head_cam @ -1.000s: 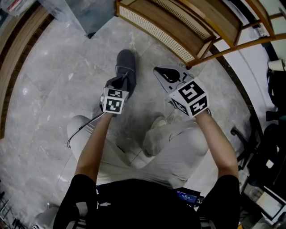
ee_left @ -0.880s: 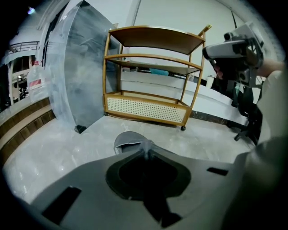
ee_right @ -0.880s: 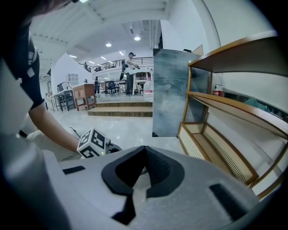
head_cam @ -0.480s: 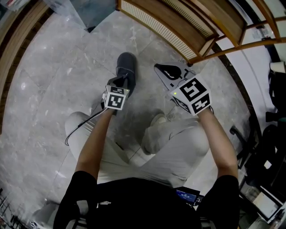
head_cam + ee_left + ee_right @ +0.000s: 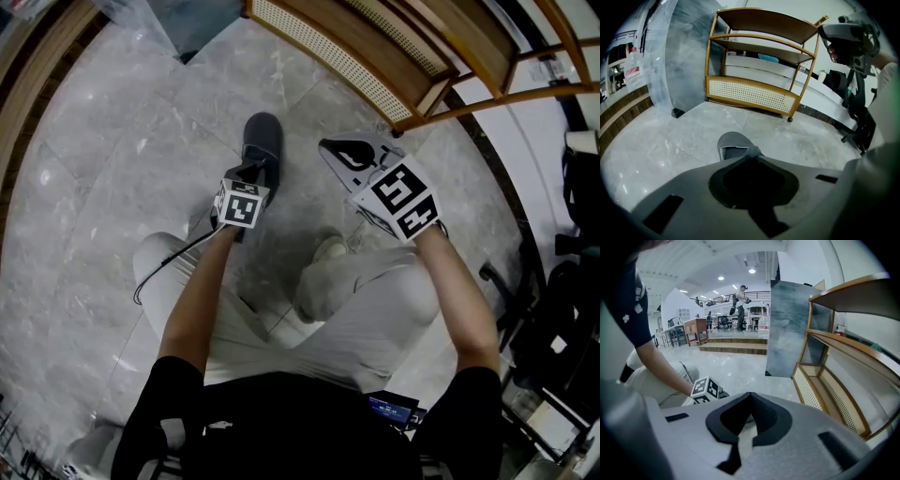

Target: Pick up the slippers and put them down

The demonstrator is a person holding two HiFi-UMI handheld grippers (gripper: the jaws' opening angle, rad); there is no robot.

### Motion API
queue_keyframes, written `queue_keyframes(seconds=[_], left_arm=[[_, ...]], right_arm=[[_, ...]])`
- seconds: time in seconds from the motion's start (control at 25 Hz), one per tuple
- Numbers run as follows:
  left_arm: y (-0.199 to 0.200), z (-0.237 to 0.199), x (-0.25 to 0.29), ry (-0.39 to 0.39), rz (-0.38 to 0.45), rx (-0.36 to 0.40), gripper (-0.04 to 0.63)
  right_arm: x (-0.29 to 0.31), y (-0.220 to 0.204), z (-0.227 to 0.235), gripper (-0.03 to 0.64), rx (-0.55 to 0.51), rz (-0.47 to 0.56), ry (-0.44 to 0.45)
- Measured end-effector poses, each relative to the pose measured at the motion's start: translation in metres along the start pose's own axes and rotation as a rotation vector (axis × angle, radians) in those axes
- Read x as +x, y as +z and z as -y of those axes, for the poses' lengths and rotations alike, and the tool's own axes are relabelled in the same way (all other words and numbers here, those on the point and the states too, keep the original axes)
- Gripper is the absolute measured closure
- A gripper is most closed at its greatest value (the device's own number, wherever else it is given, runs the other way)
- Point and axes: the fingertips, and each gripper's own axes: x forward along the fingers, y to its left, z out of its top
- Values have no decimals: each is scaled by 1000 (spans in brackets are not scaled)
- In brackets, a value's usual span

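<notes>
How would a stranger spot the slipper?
Find the wooden rack with the cane panel. Just before it, against the grey marble floor, is a dark grey slipper, its near end pinched by the left gripper. It is round-toed and dark against pale stone.

Left tool (image 5: 752, 153) tight on grey slipper (image 5: 731, 142), wooden shelf (image 5: 750, 93) behind.

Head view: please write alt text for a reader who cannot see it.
Seen from above, a crouching person's left gripper has its tongs shut on the rim of a dark grey slipper over a grey marble floor. The right gripper, empty, hovers near a wooden shelf.
</notes>
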Motion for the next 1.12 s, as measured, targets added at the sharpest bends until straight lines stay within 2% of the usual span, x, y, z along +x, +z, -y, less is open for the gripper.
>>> queue_keyframes(seconds=[0.44,0.84,1.04,1.12], left_arm=[[-15,-2,12,-25,-47,-48,577],[-25,-2,19,-31,-91,-42,575],[-29,-2,20,-34,-107,-50,514],[-27,-5,19,-27,-104,-56,509]], right_arm=[[3,-3,0,626,5,-8,0],[4,-3,3,626,9,-9,-4],[5,-3,3,626,9,-12,1],[6,-3,3,626,6,-12,4]])
